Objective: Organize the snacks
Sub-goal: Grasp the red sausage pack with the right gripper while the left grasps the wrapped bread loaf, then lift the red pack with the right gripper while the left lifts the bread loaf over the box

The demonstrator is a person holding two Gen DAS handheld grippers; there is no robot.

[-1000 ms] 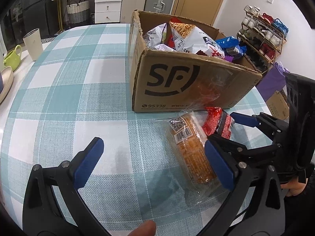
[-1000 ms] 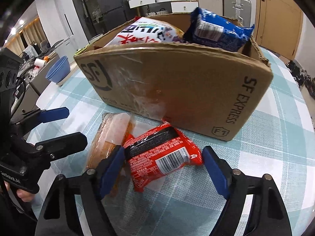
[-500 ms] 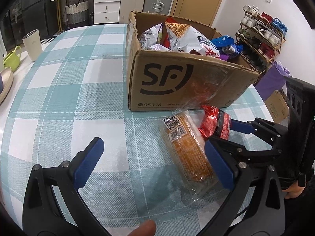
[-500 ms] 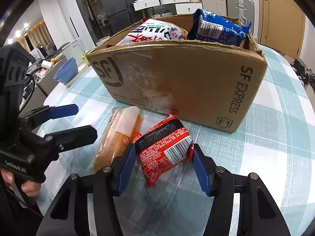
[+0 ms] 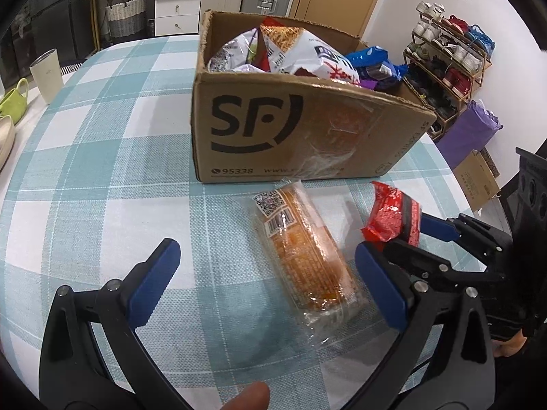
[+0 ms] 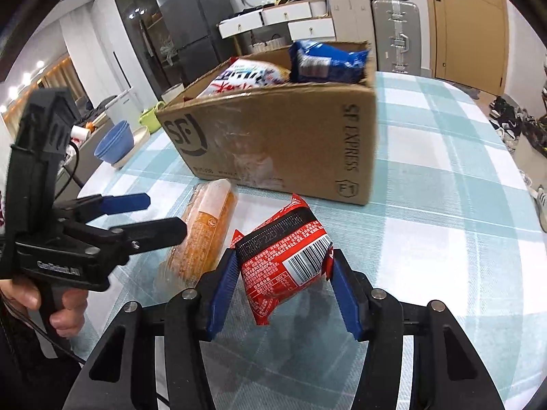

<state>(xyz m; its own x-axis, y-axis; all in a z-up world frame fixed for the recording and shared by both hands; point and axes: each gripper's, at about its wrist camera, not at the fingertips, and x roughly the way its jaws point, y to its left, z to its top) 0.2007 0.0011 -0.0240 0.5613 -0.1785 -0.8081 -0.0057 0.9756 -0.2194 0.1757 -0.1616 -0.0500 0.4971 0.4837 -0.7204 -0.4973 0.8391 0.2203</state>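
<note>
Beside the box (image 6: 273, 143), right tool (image 6: 283, 273) closing on red packet (image 6: 283, 263); left tool (image 5: 266, 273) spread.

My left tongs (image 5: 263, 276) hang wide apart over the teal-and-white checked bench (image 5: 85, 157), with the long clear-wrapped orange snack bar (image 5: 304, 256) lying between their blue tips, untouched. My right tongs (image 5: 407, 235) are closing on the crinkly red snack packet (image 5: 389, 217) beside it. Behind stands the brown cardboard SF box (image 5: 290, 136), stuffed with snack bags.
</note>
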